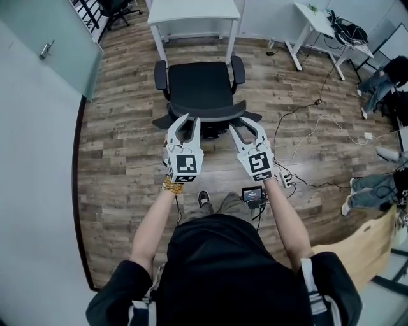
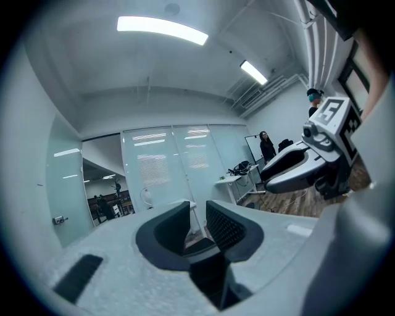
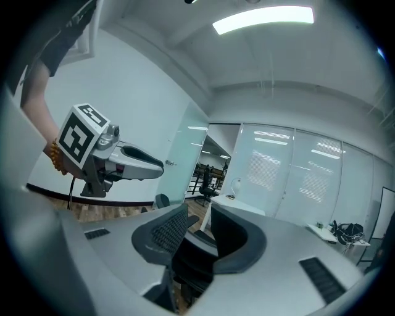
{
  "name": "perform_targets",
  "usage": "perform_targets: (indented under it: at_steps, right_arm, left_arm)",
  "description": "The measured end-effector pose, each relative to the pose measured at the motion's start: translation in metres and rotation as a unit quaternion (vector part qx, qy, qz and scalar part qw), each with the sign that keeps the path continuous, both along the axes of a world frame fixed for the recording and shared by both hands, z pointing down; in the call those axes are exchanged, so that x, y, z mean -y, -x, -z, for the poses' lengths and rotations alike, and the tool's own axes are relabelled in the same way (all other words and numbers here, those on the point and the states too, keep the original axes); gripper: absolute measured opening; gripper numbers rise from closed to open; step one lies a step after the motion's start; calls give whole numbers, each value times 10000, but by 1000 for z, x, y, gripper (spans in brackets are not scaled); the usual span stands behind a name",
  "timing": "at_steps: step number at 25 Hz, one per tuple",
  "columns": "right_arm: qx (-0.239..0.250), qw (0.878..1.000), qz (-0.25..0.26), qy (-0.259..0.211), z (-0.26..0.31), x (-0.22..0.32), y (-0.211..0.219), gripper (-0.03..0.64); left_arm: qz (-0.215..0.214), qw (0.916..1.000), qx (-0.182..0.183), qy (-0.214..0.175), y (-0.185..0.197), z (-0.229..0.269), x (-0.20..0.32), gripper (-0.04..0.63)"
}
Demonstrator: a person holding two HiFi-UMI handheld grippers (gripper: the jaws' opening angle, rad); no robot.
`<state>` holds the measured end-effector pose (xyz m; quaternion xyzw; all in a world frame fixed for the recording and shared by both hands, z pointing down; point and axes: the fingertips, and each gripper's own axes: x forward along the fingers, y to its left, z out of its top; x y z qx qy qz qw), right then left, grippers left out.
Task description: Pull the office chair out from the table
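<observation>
- The office chair (image 1: 199, 86) stands on the floor close in front of the white worktop (image 1: 194, 11). Its backrest (image 1: 199, 113) faces me and the seat looks barely tucked under, if at all.
- My left tongs (image 1: 187, 124) are partly open. In the left gripper view the tongs (image 2: 197, 213) show clear daylight between the pads, with the dark backrest top low in the gap and nothing clamped.
- My right tongs (image 1: 248, 129) are also partly open. In the right gripper view the tongs (image 3: 199, 219) straddle the dark chair back, and I see no pad pressing on it.
- I expect the chair to be heavy but free-rolling, with a stiff frame and a mesh back that gives a little.
- The best hold looks like the curved top rim of the backrest, one pair of tongs on each side of centre. That way the chair should come straight back and not swivel.
- The plastic rim may be slick, so I would want a firm bite before hauling.
- The wood-plank floor (image 1: 121, 146) is smooth, which is good for casters.
- Loose cables (image 1: 306, 121) trail across the floor on my right, and a second table (image 1: 319, 22) and a glass door (image 1: 46, 49) border the space.
</observation>
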<state>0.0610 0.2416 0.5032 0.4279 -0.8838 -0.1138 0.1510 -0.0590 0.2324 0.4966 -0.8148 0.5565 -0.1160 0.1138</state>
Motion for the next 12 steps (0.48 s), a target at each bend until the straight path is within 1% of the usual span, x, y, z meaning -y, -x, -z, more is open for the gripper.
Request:
perform_targets:
  at_steps: [4, 12]
  right_arm:
    - [145, 9998, -35, -108, 9, -6, 7, 106]
    - [521, 9981, -229, -247, 23, -21, 23, 93]
  left_arm:
    - [96, 9997, -216, -74, 9, 8, -9, 91]
    - [191, 9983, -481, -266, 24, 28, -29, 83]
